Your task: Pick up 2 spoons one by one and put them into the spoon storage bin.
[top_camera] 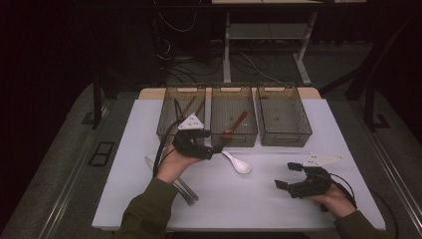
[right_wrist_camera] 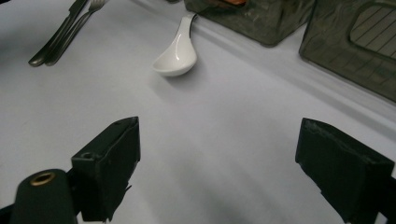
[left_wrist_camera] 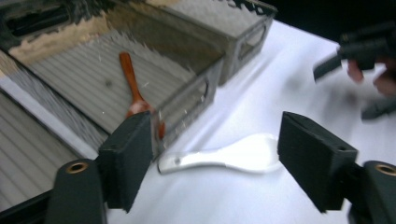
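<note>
The high view was dim overall: the room beyond the white table [top_camera: 259, 199] fell to near black, and only the tabletop took a muted, even light from above. Shadows there were soft and short. In the left gripper view, motion blur smeared the bins [left_wrist_camera: 140, 60] towards the table's far edge, with jagged distortion along their rims at the top of the frame; the white spoon [left_wrist_camera: 224, 156] was streaked and glaring. The right gripper view was sharper, with a gentle sheen on the table and a soft shadow beside the spoon.
</note>
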